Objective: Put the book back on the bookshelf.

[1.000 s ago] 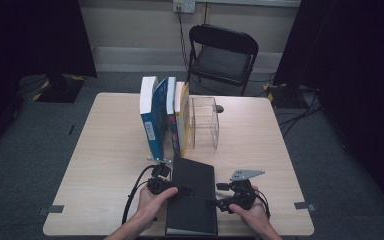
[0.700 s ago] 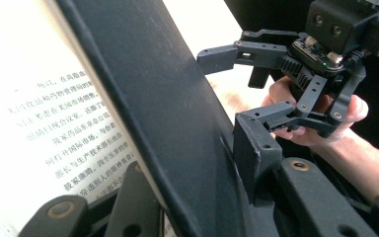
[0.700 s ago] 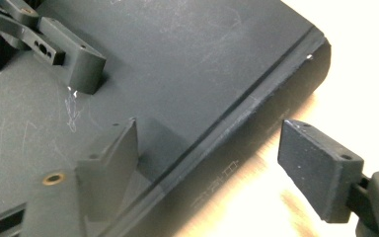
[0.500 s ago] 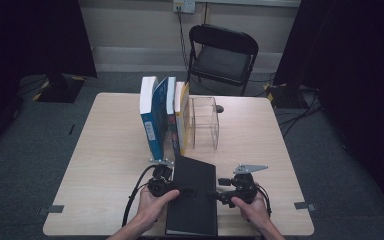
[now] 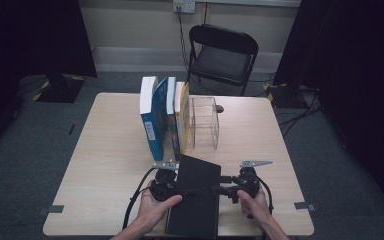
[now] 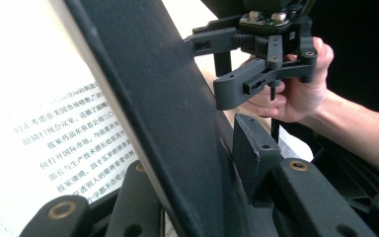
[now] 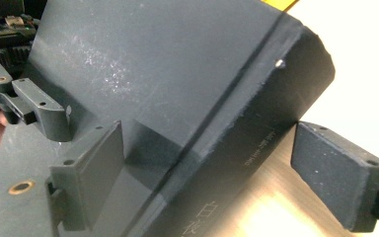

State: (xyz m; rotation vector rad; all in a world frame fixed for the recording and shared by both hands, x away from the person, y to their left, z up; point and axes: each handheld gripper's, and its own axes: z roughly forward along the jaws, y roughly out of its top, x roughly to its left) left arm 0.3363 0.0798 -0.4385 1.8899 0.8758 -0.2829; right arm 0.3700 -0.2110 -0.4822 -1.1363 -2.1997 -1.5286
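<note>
Black book [image 5: 194,197] btwn both tools, left tool [image 5: 180,191] clamped.

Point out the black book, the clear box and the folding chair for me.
black book [image 5: 195,200], high view, middle of its cover.
clear box [image 5: 204,122], high view, near wall.
folding chair [image 5: 220,60], high view, seat.

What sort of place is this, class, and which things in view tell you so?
Probably a recording studio or lab room, not a home: dark curtains hang at the sides, cables trail over grey carpet, and a lone table bears only books and a clear holder.
</note>
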